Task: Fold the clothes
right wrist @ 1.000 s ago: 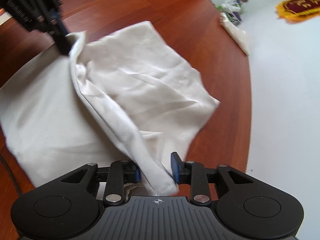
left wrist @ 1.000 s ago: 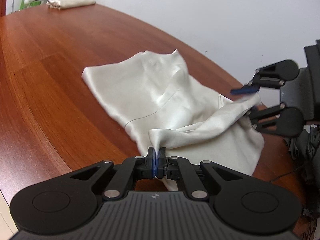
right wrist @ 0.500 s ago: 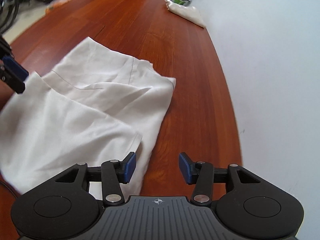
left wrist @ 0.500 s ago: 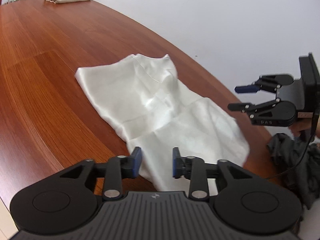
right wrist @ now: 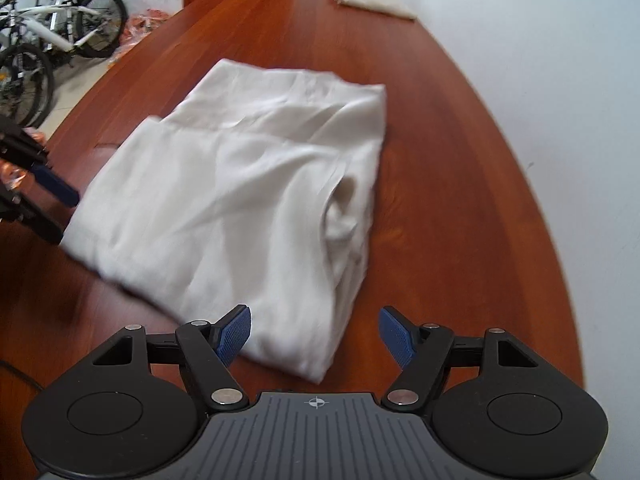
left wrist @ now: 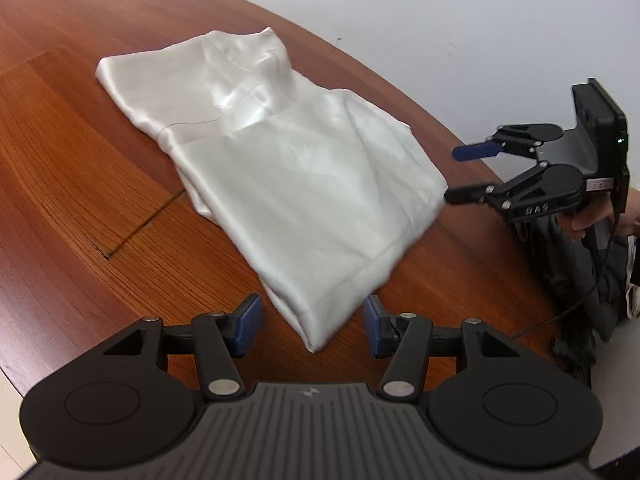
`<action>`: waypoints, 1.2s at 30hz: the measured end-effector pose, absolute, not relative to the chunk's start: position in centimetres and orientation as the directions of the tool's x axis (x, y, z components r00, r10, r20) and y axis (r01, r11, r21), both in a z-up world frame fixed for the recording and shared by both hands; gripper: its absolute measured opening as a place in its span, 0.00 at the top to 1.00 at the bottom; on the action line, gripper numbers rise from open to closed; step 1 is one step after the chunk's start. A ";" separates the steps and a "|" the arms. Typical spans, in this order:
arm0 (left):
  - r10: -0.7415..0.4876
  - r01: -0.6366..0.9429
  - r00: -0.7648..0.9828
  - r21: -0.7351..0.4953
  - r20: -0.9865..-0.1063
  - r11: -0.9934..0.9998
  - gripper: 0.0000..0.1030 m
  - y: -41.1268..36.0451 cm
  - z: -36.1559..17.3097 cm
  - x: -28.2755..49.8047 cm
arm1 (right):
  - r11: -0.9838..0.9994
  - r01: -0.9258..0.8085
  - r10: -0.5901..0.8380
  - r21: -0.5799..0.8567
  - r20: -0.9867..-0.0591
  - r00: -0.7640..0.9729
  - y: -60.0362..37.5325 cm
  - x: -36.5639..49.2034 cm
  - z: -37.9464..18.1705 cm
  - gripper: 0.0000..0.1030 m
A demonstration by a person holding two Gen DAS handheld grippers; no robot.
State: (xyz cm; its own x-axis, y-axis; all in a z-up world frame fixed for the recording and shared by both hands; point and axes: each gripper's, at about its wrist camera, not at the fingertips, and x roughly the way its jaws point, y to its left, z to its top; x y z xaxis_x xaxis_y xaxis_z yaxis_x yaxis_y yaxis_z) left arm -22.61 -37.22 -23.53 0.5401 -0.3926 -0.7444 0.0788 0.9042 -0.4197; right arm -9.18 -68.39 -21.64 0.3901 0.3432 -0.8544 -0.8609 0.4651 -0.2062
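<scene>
Released since a second ago: white garment (left wrist: 304,184) flat, folded; left gripper (left wrist: 312,326) and right gripper (right wrist: 316,334) spreading, pinching nothing.

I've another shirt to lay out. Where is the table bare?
Bare wood lies beyond the white garment up to the small bundle at the far end, and along the table on its left-gripper side. The dark clothes crowd one corner.

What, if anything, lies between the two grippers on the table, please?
The folded white garment lies between the left gripper and right gripper, both with jaws opening and clear of it; the left wrist view shows it.
</scene>
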 end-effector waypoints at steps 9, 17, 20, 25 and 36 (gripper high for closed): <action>-0.339 0.075 0.537 -0.356 -0.773 0.931 0.41 -39.8 -24.1 -22.8 | 0.374 -0.906 0.371 -0.198 -0.864 0.342 -68.2 -9.3 -24.9 0.30; -0.302 0.100 0.561 -0.299 -0.771 0.949 0.77 -40.5 -24.2 -22.8 | 0.351 -0.933 0.437 -0.074 -0.869 0.233 -67.8 -8.6 -25.2 0.76; -0.285 0.098 0.570 -0.281 -0.770 0.955 0.95 -40.0 -24.3 -22.8 | 0.372 -0.928 0.451 -0.028 -0.868 0.207 -67.6 -8.7 -25.0 0.83; -0.299 0.090 0.562 -0.302 -0.771 0.949 0.96 -37.9 -24.1 -22.8 | 0.423 -0.905 0.481 0.041 -0.857 0.186 -67.3 -10.4 -24.8 0.90; -0.388 0.167 0.509 -0.353 -0.768 0.920 0.97 -30.7 -21.7 -24.9 | 0.560 -0.793 0.575 0.240 -0.801 0.164 -66.1 -18.4 -23.4 0.91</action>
